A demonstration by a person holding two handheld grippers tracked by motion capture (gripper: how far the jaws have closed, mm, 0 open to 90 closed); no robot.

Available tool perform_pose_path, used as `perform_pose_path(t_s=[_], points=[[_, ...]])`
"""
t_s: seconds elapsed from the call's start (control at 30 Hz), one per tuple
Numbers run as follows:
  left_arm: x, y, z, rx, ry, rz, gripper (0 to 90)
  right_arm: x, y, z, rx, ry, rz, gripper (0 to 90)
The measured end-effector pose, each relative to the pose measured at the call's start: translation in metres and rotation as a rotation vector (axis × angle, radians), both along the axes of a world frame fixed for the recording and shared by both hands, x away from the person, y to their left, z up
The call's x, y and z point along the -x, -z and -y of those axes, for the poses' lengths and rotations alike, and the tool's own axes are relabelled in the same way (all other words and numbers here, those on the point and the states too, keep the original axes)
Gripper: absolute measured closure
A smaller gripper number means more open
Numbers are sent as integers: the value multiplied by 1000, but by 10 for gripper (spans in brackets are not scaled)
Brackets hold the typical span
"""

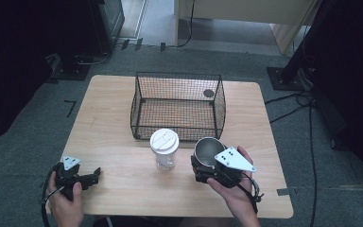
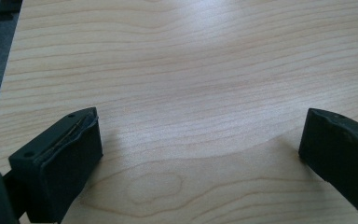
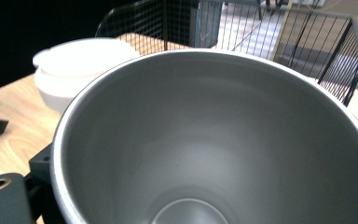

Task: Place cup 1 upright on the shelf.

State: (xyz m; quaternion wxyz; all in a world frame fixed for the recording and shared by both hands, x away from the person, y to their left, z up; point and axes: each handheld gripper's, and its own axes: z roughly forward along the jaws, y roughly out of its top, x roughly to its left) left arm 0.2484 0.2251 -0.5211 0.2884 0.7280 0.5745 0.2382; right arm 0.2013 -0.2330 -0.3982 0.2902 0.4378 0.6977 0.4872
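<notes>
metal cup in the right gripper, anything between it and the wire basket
Nothing visible: the metal cup in the right gripper sits just before the wire basket. The lidded white cup stands off to its left.

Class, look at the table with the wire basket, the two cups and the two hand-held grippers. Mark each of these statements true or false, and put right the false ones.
1. The right gripper holds the steel cup. True.
2. The white lidded cup stands inside the wire basket. False: it stands on the wooden table, just in front of the basket.
3. The left gripper has its jaws open with nothing between them. True.
4. The steel cup is full of liquid. False: the right gripper view shows its bare inside down to the bottom.
5. The wire basket holds the steel cup. False: the cup is outside it, in the right gripper.
</notes>
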Motion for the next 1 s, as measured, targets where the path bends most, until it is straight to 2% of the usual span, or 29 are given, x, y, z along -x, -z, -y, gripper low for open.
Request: perform_pose_path(t_s=[0.23, 0.47, 0.6, 0.73, 0.77, 0.8, 0.83, 0.9, 0.93, 1.0], points=[[0, 0, 0, 0, 0, 0, 0, -12, -18, 0, -1, 18, 33, 70], [0, 0, 0, 1, -1, 1, 0, -20, -29, -1, 7, 27, 59, 69], [0, 0, 0, 0, 0, 0, 0, -30, -35, -3, 16, 58, 91, 69], [0, 0, 0, 0, 0, -1, 0, -36, -37, -3, 16, 74, 126, 69], [0, 0, 0, 0, 0, -1, 0, -40, -38, -4, 3, 72, 168, 69], [0, 0, 0, 0, 0, -1, 0, -40, -38, -4, 3, 72, 168, 69], [0, 0, 0, 0, 0, -1, 0, -44, -39, -5, -11, 80, 204, 69], [0, 0, 0, 0, 0, -1, 0, -45, -39, -5, -16, 84, 215, 68], [0, 0, 0, 0, 0, -1, 0, -50, -39, -6, -48, 88, 233, 68], [0, 0, 0, 0, 0, -1, 0, -54, -39, -6, -63, 86, 249, 68]])
